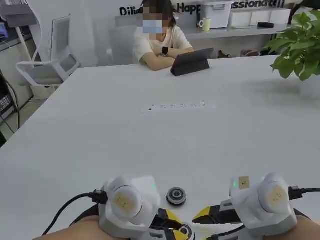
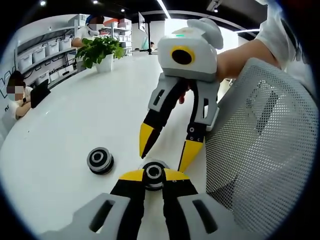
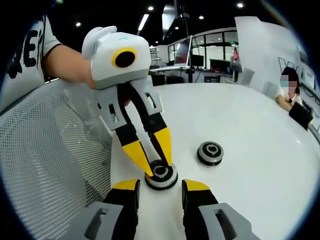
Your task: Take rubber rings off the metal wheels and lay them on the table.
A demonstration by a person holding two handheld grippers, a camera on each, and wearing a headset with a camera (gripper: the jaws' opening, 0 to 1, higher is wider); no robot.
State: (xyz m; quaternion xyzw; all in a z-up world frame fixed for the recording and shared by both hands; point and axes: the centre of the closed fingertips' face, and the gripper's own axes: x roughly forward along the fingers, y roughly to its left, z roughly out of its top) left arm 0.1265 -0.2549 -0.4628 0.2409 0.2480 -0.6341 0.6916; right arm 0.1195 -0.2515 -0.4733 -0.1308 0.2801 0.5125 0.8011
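Left gripper (image 2: 153, 175) is clenched on the near metal wheel (image 3: 161, 176) at the near edge of the white counter (image 1: 150, 140). Right gripper (image 3: 161, 186) is released, jaws spread either side of that wheel. The second wheel (image 1: 176, 196) lies just beyond, its rubber ring (image 2: 89, 161) fitted.

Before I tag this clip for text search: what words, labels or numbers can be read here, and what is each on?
"Dili": back wall lettering, the rest hidden behind a person.
"Happ": same wall, cut off by a box.
"ssionate": same wall, its start hidden.
Shirt sleeve print: large letters, partly cut off, unreadable.
Tabletop strip: markings too small to read.
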